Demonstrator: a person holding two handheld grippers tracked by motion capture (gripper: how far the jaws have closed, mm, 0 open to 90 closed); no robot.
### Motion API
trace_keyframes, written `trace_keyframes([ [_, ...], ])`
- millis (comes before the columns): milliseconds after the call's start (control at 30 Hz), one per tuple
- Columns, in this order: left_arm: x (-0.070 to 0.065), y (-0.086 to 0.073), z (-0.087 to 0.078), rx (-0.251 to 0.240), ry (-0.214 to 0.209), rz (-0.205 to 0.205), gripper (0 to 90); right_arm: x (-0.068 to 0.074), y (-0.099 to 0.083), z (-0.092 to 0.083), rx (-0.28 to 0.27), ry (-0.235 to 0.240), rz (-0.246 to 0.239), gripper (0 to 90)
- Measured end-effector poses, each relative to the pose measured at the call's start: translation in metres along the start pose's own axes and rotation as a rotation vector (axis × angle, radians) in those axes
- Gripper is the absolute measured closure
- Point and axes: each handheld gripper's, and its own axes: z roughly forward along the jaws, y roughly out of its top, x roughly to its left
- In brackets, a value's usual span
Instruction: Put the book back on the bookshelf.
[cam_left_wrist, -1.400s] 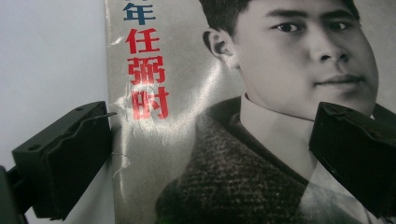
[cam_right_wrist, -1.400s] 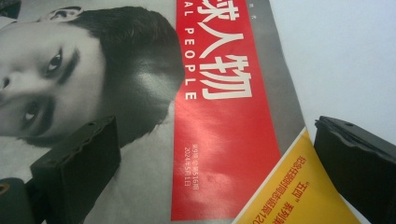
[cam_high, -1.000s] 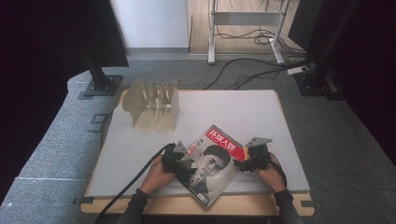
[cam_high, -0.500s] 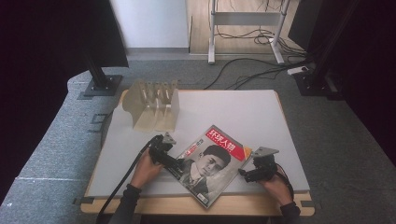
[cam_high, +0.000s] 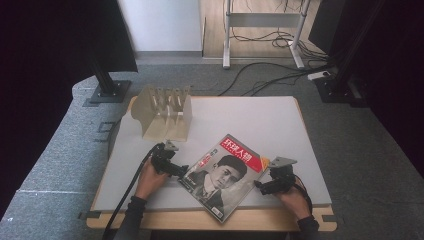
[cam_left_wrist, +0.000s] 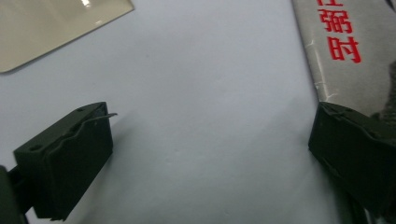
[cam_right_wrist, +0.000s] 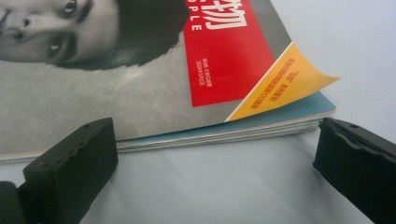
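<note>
While I look down from the high view, a magazine (cam_high: 226, 174) lies flat on the white table (cam_high: 260, 117), turned on a diagonal so its long axis runs from the far right toward the near edge. It sits between my two tongs. My left gripper (cam_high: 176, 170) rests just beside the magazine's left long edge, and my right gripper (cam_high: 261, 187) sits just beside its right long edge; both are about equally near. In the left gripper view, the jaws stand wide apart with nothing between them but bare table, and the magazine's edge lies at the right-hand jaw (cam_left_wrist: 345, 65). In the right gripper view, the jaws are also spread wide and hold nothing; the stacked page edges of the magazine (cam_right_wrist: 196, 74) run straight across just ahead of them, with a yellow cover corner (cam_right_wrist: 289, 79) curling upward. A beige slotted rack (cam_high: 165, 112) stands well apart at the far left of the table. I judge the right gripper better placed to slide onto that open page edge, since it faces it squarely.
</note>
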Motion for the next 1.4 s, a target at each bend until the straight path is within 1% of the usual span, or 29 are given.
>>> trace_keyframes([
  [67, -0.002, -0.002, -0.001, -0.011, -0.003, 0.005, 0.0, -0.002, 0.001, 0.001, 0.004, 0.002, 0.008, 0.0],
  [167, -0.005, -0.005, -0.003, -0.008, -0.026, 0.018, 0.0, -0.006, 0.005, 0.004, 0.005, -0.024, 0.01, 0.0],
  [200, -0.007, -0.006, -0.003, -0.01, -0.031, 0.017, 0.0, -0.011, 0.009, 0.007, 0.01, -0.034, 0.013, 0.0],
  [233, -0.009, -0.006, -0.004, -0.007, -0.035, 0.021, 0.0, -0.011, 0.009, 0.007, 0.01, -0.034, 0.013, 0.0],
  [300, -0.013, -0.008, -0.005, -0.012, -0.04, 0.021, 0.0, -0.017, 0.013, 0.011, 0.013, -0.044, 0.023, 0.0],
  [400, -0.021, -0.011, -0.007, -0.012, -0.05, 0.036, 0.0, -0.027, 0.019, 0.018, 0.018, -0.059, 0.035, 0.0],
  [433, -0.024, -0.012, -0.007, -0.015, -0.052, 0.039, 0.0, -0.033, 0.025, 0.023, 0.021, -0.066, 0.046, 0.0],
  [467, -0.027, -0.013, -0.008, -0.017, -0.057, 0.045, 0.0, -0.033, 0.025, 0.023, 0.021, -0.066, 0.046, 0.0],
  [567, -0.036, -0.017, -0.009, -0.032, -0.061, 0.048, 0.0, -0.041, 0.033, 0.031, 0.03, -0.074, 0.052, 0.0],
  [667, -0.043, -0.018, -0.011, -0.028, -0.07, 0.065, 0.0, -0.047, 0.041, 0.039, 0.037, -0.075, 0.054, 0.0],
  [833, -0.056, -0.019, -0.012, -0.028, -0.089, 0.084, 0.0, -0.055, 0.054, 0.051, 0.042, -0.087, 0.062, 0.0],
  [967, -0.066, -0.019, -0.011, -0.033, -0.113, 0.113, 0.0, -0.058, 0.063, 0.061, 0.045, -0.094, 0.07, 0.0],
  [1100, -0.075, -0.018, -0.01, -0.034, -0.137, 0.136, 0.0, -0.06, 0.072, 0.069, 0.046, -0.101, 0.068, 0.2],
  [1200, -0.079, -0.017, -0.009, -0.036, -0.152, 0.148, 0.0, -0.06, 0.078, 0.074, 0.05, -0.107, 0.064, 1.0],
  [1267, -0.079, -0.016, -0.009, -0.037, -0.166, 0.149, 0.0, -0.059, 0.081, 0.076, 0.051, -0.111, 0.063, 1.1],
  [1333, -0.075, -0.014, -0.009, -0.043, -0.198, 0.132, 0.0, -0.06, 0.081, 0.078, 0.049, -0.107, 0.067, 1.2],
  [1367, -0.072, -0.013, -0.009, -0.043, -0.207, 0.12, 0.0, -0.061, 0.081, 0.078, 0.046, -0.097, 0.072, 1.8],
  [1400, -0.068, -0.012, -0.01, -0.048, -0.194, 0.113, 0.0, -0.062, 0.08, 0.077, 0.043, -0.083, 0.079, 4.2],
])
